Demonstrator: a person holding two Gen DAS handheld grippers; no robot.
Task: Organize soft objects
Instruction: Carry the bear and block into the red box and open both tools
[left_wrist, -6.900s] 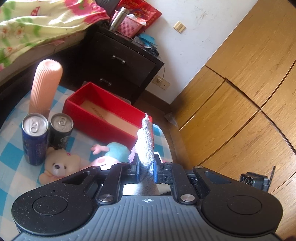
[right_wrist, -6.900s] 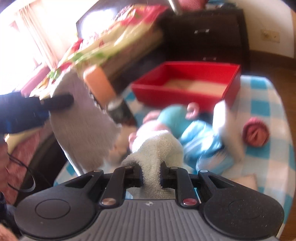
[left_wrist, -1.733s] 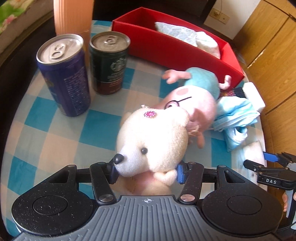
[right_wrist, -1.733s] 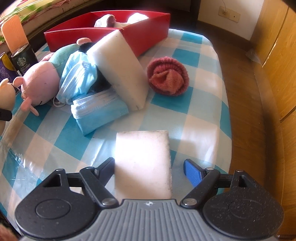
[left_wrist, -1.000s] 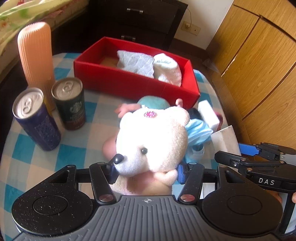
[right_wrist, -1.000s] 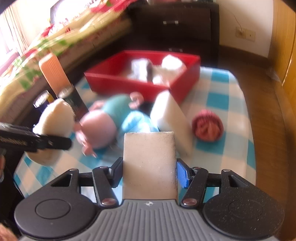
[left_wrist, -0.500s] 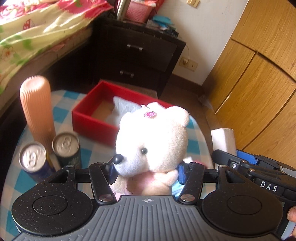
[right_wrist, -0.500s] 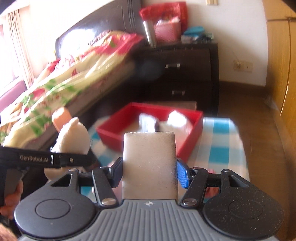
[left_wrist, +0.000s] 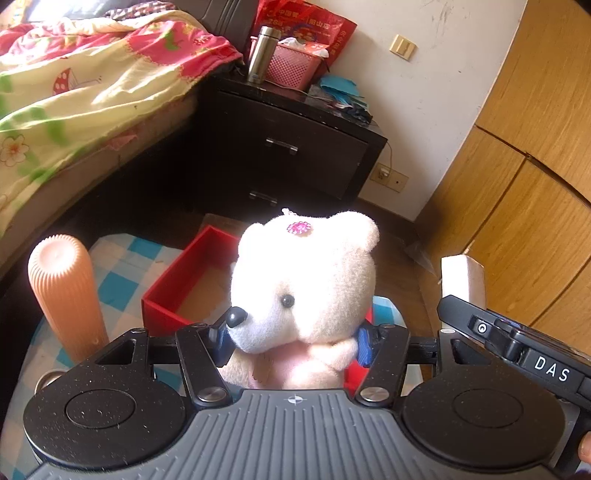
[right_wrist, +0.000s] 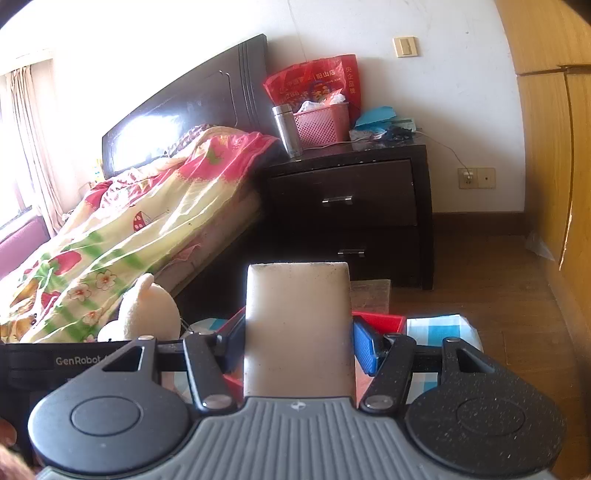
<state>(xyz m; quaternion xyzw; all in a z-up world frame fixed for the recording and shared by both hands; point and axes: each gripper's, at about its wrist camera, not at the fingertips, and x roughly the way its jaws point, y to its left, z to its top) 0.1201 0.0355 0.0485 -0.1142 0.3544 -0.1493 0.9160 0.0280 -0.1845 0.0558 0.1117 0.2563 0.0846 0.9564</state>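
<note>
The left gripper (left_wrist: 291, 341) is clenched on a cream teddy bear (left_wrist: 306, 280), its blue-padded fingers (left_wrist: 364, 345) pressed into the toy's sides just below the head. The bear sits upright between them, snout toward the left finger, a pink sequin flower on top of its head — it is held up off the checked tablecloth (left_wrist: 122, 266), in front of the red box (left_wrist: 173, 291). The box stands toward the far edge of the cloth; its near left corner and a strip of its pale floor show past the bear, the rest being hidden behind the toy.

At the cloth's left edge stands a ribbed peach-coloured cylinder (left_wrist: 64, 295), upright, with the silvery top of a can (left_wrist: 48, 378) just visible at its foot.

The right gripper (right_wrist: 297, 352) grips a white sponge block (right_wrist: 297, 325) by its two long sides, the block standing on end and rising well above the fingers (its top edge looks a little grubby). In the left wrist view the same block (left_wrist: 461, 277) pokes up to the right of the bear, above the other tool's black body — the two grippers are side by side, near each other.

Beyond the cloth are a dark nightstand (left_wrist: 295, 147) carrying a steel flask (left_wrist: 260, 53) and a pink basket (left_wrist: 291, 68), a bed with a flowered quilt (left_wrist: 85, 92), and wooden wardrobe doors (left_wrist: 532, 155) on the right.
</note>
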